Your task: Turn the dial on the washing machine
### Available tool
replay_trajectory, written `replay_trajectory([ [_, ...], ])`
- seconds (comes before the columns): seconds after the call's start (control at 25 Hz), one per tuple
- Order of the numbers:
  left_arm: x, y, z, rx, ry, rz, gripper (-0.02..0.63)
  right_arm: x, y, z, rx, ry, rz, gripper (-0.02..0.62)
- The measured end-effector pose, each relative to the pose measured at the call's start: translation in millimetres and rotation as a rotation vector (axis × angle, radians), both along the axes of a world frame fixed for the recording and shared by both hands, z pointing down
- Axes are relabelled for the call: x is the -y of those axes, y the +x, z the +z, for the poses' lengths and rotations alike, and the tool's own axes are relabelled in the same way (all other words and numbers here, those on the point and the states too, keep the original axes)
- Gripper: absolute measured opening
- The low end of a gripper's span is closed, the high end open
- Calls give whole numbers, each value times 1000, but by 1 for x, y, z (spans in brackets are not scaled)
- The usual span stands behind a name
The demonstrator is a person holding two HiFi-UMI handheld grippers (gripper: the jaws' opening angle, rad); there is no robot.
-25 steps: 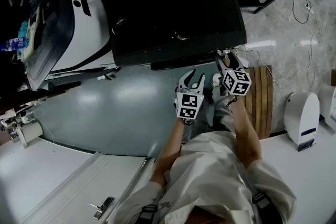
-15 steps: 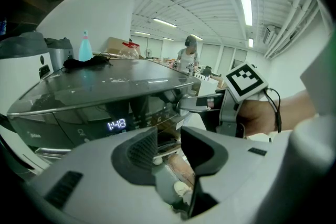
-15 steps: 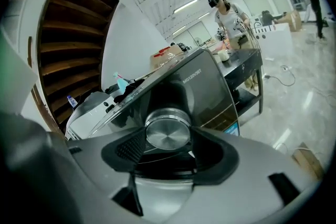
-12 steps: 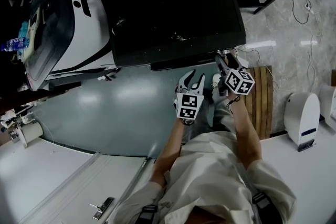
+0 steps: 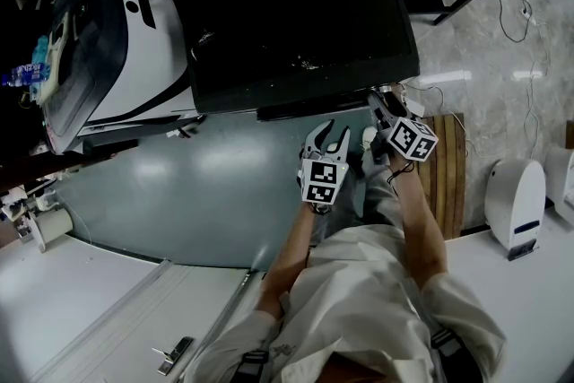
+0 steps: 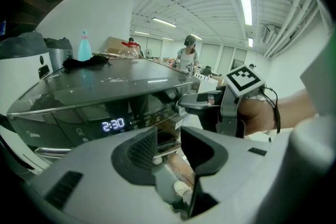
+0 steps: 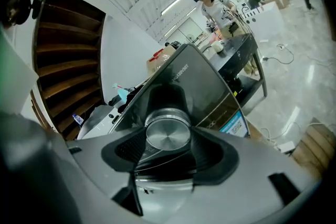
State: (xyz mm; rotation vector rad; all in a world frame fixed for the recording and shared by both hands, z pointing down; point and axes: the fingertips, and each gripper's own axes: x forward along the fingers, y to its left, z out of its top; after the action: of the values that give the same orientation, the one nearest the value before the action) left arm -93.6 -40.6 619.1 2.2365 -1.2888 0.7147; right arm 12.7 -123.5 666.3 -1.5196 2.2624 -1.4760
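Grippers, two. First, right gripper (image 5: 378, 103): jaws pinched on either side of the round brushed-metal dial (image 7: 168, 134), aimed along its axis so that a roll of the wrist would turn it. Second, left gripper (image 5: 330, 134): jaws spread, nothing between them, held just beside the right one and clear of the work (judged idle for this step). Next, dark grey glossy-topped washing machine (image 5: 296, 4): control panel faces the person. Dial location: right end of that panel, under the lid's edge. Last, small lit blue display (image 6: 113, 125): left of the dial, reads 2:30.
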Motion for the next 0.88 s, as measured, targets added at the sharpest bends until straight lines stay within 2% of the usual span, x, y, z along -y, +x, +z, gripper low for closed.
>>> replay_trajectory([
  [0.6,1,0,1,1,-2,-6,144,1,1,-1,160,-37,49,270],
  [0.88,0,1,2,0,-1,-6,144,0,2,0,267,-57,90,270],
])
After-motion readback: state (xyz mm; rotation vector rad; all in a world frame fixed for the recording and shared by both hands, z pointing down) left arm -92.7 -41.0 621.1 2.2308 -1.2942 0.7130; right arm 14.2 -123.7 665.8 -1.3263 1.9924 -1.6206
